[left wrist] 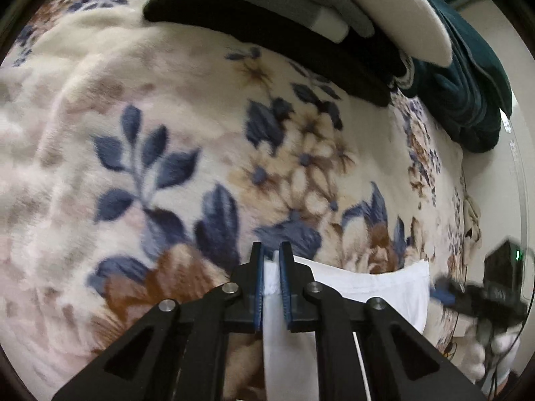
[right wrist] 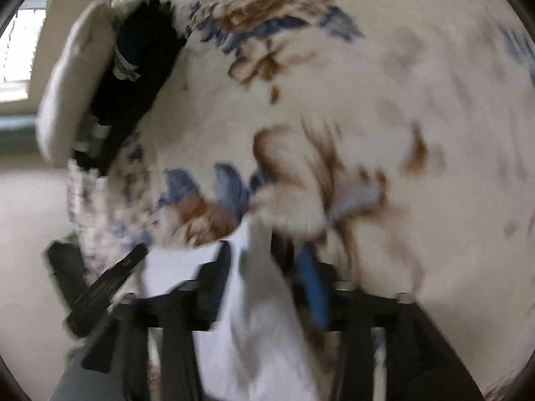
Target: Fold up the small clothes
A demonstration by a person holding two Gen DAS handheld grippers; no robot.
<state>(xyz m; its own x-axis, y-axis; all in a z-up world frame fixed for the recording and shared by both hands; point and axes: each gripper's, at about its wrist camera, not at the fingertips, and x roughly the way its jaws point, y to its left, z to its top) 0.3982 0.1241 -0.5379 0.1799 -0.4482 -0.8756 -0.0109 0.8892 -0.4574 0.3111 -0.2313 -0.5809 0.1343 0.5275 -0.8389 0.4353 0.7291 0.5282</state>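
Observation:
A small white garment (left wrist: 374, 284) hangs stretched between my two grippers above a floral fleece blanket (left wrist: 167, 133). My left gripper (left wrist: 271, 250) is shut on one edge of the white garment, the cloth pinched between its blue pads. My right gripper (right wrist: 267, 260) holds the other end of the white garment (right wrist: 260, 327); that view is blurred by motion, its jaws look closed on the cloth. The right gripper also shows in the left wrist view (left wrist: 468, 294) at the garment's far edge.
Folded dark clothes (left wrist: 267, 23) with grey and white pieces on top lie at the blanket's far side. A dark teal garment (left wrist: 468, 83) and a cream pillow (left wrist: 401, 10) lie beside them. A black device (left wrist: 501, 264) sits past the bed edge at right.

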